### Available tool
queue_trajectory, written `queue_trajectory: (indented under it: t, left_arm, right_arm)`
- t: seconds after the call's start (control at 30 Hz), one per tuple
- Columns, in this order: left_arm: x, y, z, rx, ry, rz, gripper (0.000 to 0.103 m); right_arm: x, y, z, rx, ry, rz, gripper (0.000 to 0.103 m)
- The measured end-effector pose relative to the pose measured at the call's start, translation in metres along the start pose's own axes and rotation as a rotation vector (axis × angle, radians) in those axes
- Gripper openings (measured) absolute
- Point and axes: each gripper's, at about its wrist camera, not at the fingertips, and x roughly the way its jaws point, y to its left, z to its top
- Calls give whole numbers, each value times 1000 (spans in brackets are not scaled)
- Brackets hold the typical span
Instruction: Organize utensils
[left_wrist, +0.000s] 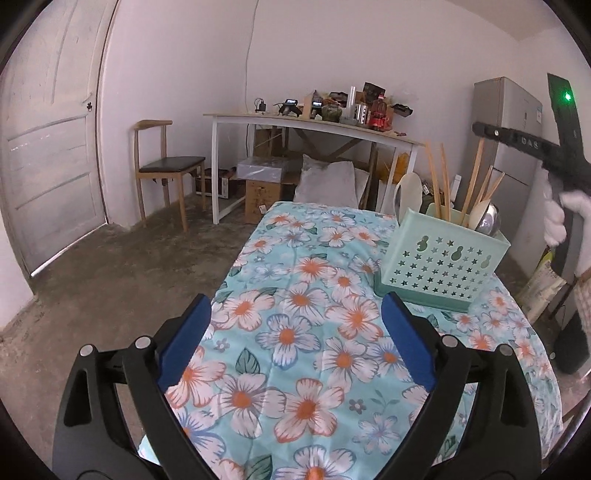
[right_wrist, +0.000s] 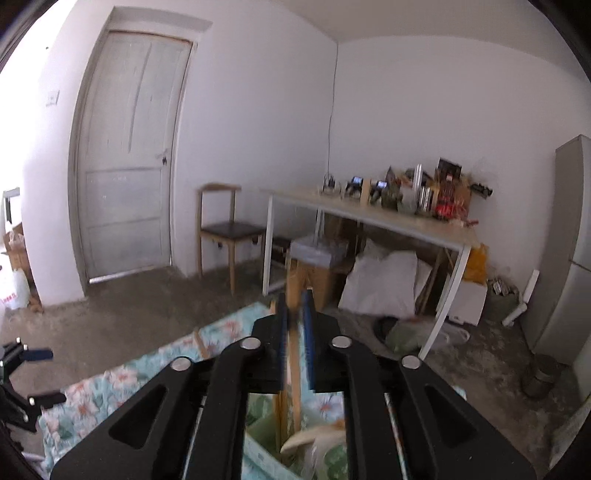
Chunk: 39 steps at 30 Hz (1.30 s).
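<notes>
A light green utensil holder (left_wrist: 439, 264) with star cut-outs stands on the flowered tablecloth (left_wrist: 295, 350) at the right. It holds wooden chopsticks (left_wrist: 443, 181), a pale spatula (left_wrist: 408, 192) and a metal spoon (left_wrist: 489, 219). My left gripper (left_wrist: 295, 317) is open and empty, low over the cloth, left of the holder. My right gripper (right_wrist: 295, 325) is shut on wooden chopsticks (right_wrist: 294, 354), which hang down into the holder (right_wrist: 266, 439) below it. Its body shows in the left wrist view (left_wrist: 565, 173), above the holder, held by a white-gloved hand.
A white desk (left_wrist: 314, 123) cluttered with bottles and boxes stands against the far wall. A wooden chair (left_wrist: 162, 166) is beside it. Boxes and a white sack (left_wrist: 328, 181) lie under the desk. A grey fridge (left_wrist: 509, 122) is at the right, a door (left_wrist: 48, 147) at the left.
</notes>
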Motion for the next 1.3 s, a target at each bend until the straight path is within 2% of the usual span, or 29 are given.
queue_trajectory:
  t: [0.03,0.27,0.4,0.5,0.63,0.8,0.9,1.13,1.3]
  left_arm:
    - [2,-3,1,1,0,0,90]
    - [6,-11,6,-7,-2,-13,90]
    - [7,-17,11,7,-2,-23,91]
    - [6,-23,15,20,-8,-31,91]
    - [2,-32,20,44,-23,-37,91]
    - [-5,-43,26,74,-37,-40,91]
    - [-8,-47,29,74,-35,-44,91]
    - [-9,-57,31,81,-10,-23,91]
    - [-11,-63,34,90,-4,11,92]
  right_arm:
    - [-9,-1,-1,15,-23,-5,50]
    - [-63,-12,7,112,-111,6,54]
    - [-93,-8,-3,148,-141,15,58]
    - [-106,-1,-19,168,-128,16,61]
    - [-105,10,-53,216,-25,14,63]
    - [-93,25,-100,272,153,-6,63]
    - [-93,34,-117,289,209,-29,63]
    - [-88,32,-135,367,293,-84,65]
    - [-91,30,-133,364,304,-166,80]
